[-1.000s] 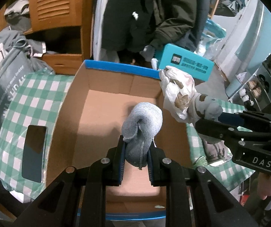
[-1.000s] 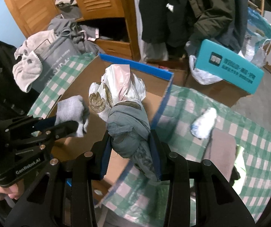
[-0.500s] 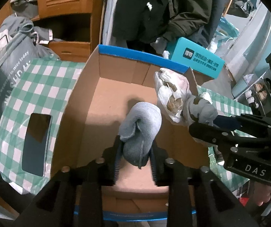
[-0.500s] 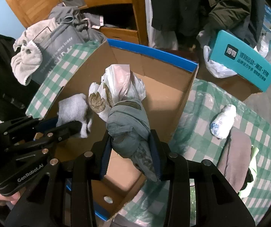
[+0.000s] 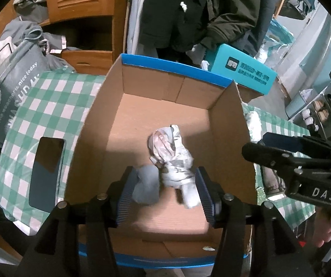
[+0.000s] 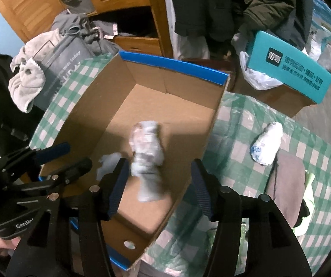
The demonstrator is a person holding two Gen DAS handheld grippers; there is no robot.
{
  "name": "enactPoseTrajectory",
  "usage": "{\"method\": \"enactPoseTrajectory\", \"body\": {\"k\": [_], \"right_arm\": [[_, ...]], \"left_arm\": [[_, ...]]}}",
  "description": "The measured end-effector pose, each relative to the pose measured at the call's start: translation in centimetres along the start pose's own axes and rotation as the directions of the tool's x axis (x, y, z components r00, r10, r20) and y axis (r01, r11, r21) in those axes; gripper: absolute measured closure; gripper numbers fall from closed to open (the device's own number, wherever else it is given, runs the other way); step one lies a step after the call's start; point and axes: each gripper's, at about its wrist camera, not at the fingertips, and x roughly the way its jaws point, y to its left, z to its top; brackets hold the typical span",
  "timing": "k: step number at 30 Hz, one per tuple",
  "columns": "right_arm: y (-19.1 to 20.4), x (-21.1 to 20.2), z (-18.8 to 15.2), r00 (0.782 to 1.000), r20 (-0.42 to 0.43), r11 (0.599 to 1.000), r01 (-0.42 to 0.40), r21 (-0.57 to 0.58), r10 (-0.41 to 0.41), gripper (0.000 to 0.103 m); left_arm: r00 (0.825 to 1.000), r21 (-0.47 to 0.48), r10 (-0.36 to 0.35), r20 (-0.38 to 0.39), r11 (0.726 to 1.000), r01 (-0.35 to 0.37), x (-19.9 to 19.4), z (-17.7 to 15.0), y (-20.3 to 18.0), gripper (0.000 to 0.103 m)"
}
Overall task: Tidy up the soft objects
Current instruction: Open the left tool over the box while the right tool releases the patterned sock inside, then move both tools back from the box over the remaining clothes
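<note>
An open cardboard box with a blue rim stands on the green checked cloth; it also shows in the right wrist view. Inside it lie a grey rolled sock and a knotted patterned bundle, blurred in the right wrist view. My left gripper is open above the box's near end, empty. My right gripper is open over the box's right side, empty; it also shows in the left wrist view.
A black phone lies on the cloth left of the box. A white rolled bundle and a brown cloth lie on the cloth to the right. A teal box, a grey bag and hanging coats stand behind.
Both grippers opened. The grey sock and the patterned bundle dropped from them into the box.
</note>
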Motion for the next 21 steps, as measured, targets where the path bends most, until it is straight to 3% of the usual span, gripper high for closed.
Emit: {"method": "enactPoseTrajectory", "body": {"k": [21], "right_arm": [[-6.4, -4.4, -2.7, 0.993, 0.074, 0.992, 0.079, 0.093, -0.086, 0.041]], "left_arm": [[0.998, 0.09, -0.07, -0.005, 0.994, 0.07, -0.1, 0.1, -5.4, 0.048]]}}
